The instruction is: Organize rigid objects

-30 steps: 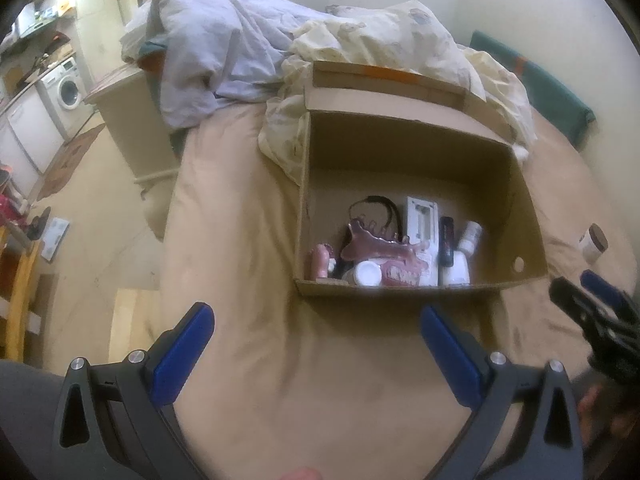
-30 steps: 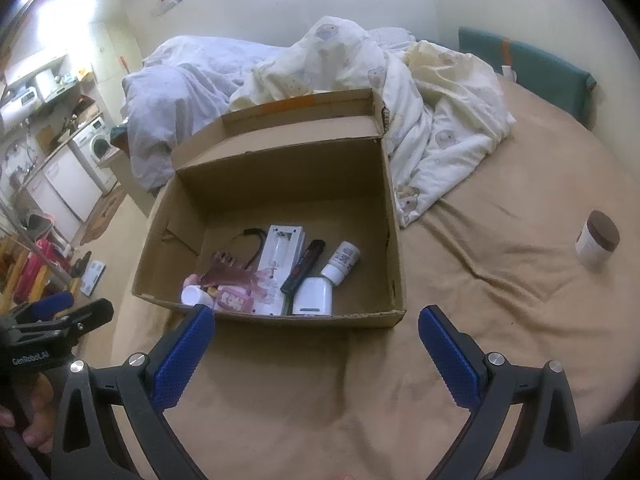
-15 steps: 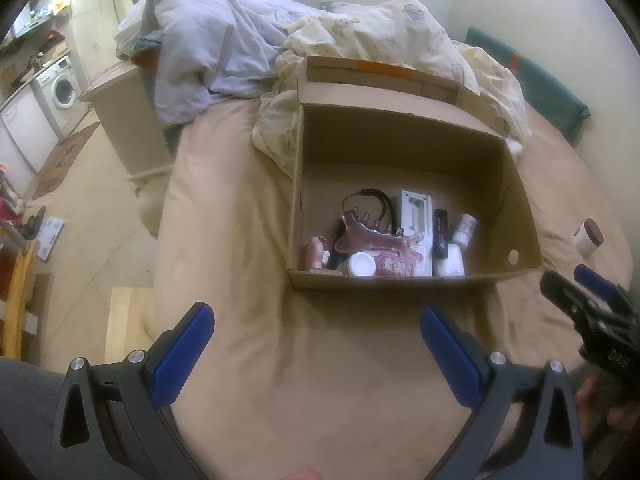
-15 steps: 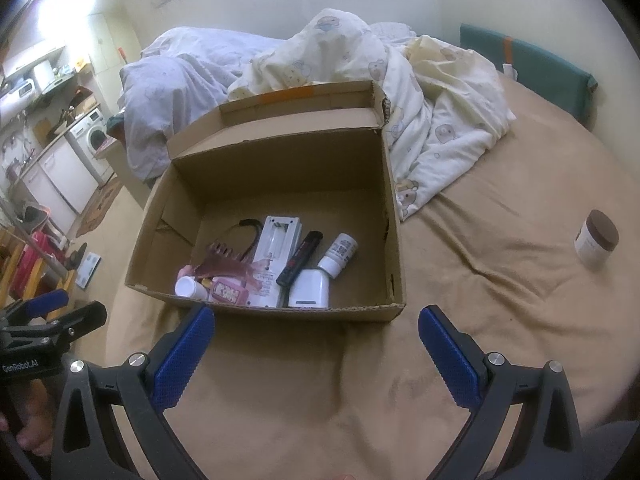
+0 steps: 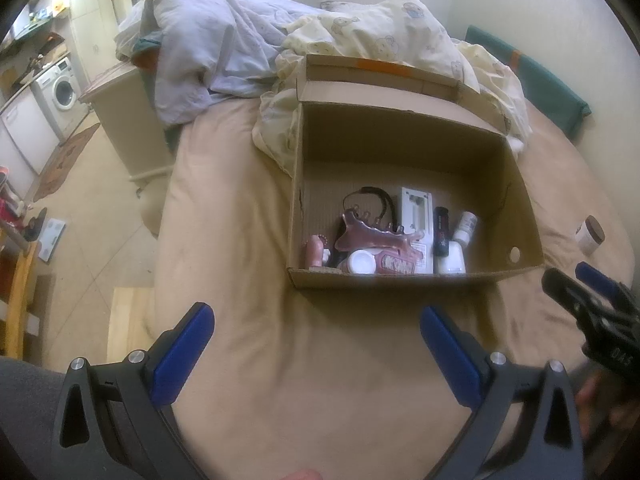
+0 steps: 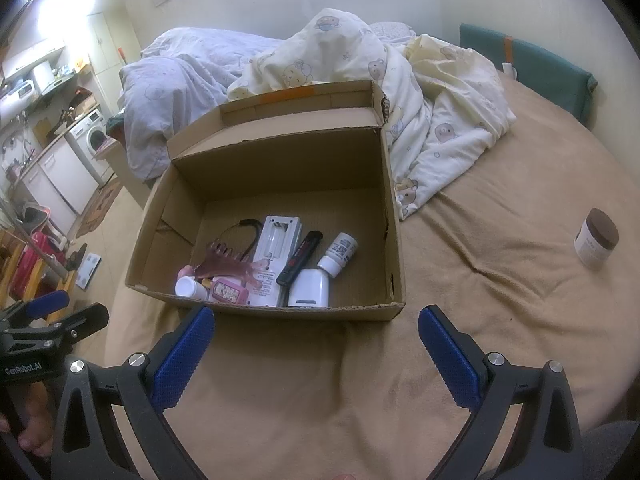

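Observation:
An open cardboard box point(image 5: 416, 280) point(image 6: 272, 312) lies on the tan bed sheet. It holds several small items: a pink claw clip point(image 6: 228, 266), white bottles point(image 6: 340, 252), a white remote-like case point(image 6: 278, 248), a black tube point(image 6: 300, 258) and a white container point(image 6: 309, 290). A brown-lidded white jar point(image 6: 596, 238) point(image 5: 590, 235) stands alone on the sheet to the right of the box. My left gripper point(image 5: 316, 346) is open and empty, in front of the box. My right gripper point(image 6: 314, 350) is open and empty, in front of the box's near wall.
Crumpled duvets point(image 6: 400, 92) are piled behind and right of the box. A green headboard cushion point(image 6: 532, 64) lies far right. The bed's left edge drops to a tiled floor with a washing machine point(image 5: 60, 88) and a cabinet point(image 5: 132, 120).
Both grippers have drawn back and risen slightly, so the box looks a bit smaller and farther. Both stay open. Nothing in the box has moved.

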